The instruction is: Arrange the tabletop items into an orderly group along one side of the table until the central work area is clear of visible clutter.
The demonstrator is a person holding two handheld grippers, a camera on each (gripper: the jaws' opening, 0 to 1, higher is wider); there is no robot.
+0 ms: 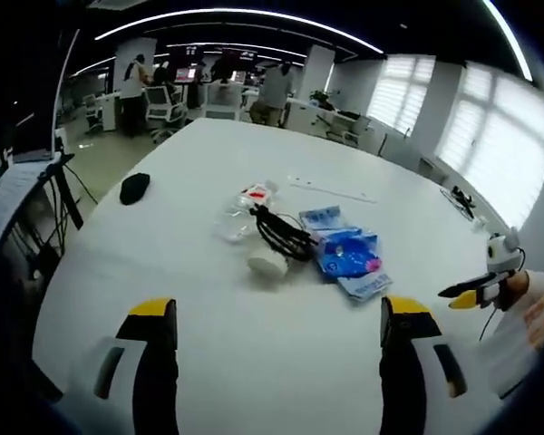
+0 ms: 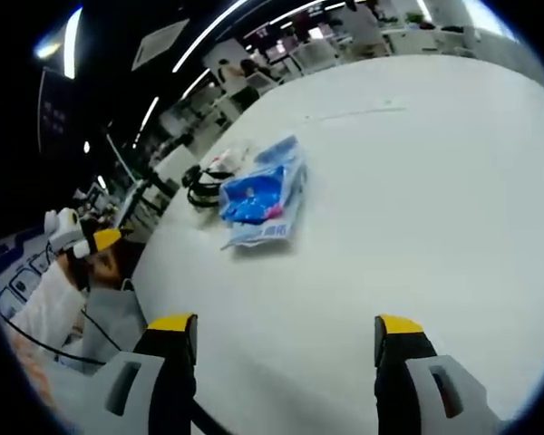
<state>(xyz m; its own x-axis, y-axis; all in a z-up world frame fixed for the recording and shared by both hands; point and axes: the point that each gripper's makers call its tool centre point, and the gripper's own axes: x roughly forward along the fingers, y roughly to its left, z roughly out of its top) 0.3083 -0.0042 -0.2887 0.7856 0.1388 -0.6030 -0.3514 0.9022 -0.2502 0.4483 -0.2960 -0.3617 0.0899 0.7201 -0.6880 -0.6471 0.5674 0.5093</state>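
A small heap lies mid-table in the left gripper view: blue packets (image 1: 349, 254), a black cable bundle (image 1: 281, 234), a white cup-like piece (image 1: 267, 264) and a clear bag with a red label (image 1: 250, 203). A black pouch (image 1: 134, 187) sits apart at the left. My left gripper (image 1: 279, 313) stands open over bare table, short of the heap. In the right gripper view the blue packets (image 2: 263, 195), the cable bundle (image 2: 199, 188) and the clear bag (image 2: 227, 161) lie ahead to the left. My right gripper (image 2: 286, 326) is open and holds nothing.
The white table (image 1: 208, 353) is long, with a thin white strip (image 1: 331, 188) beyond the heap. The right gripper (image 1: 476, 292) and a hand show at the table's right edge. Office desks, chairs and people stand at the far end.
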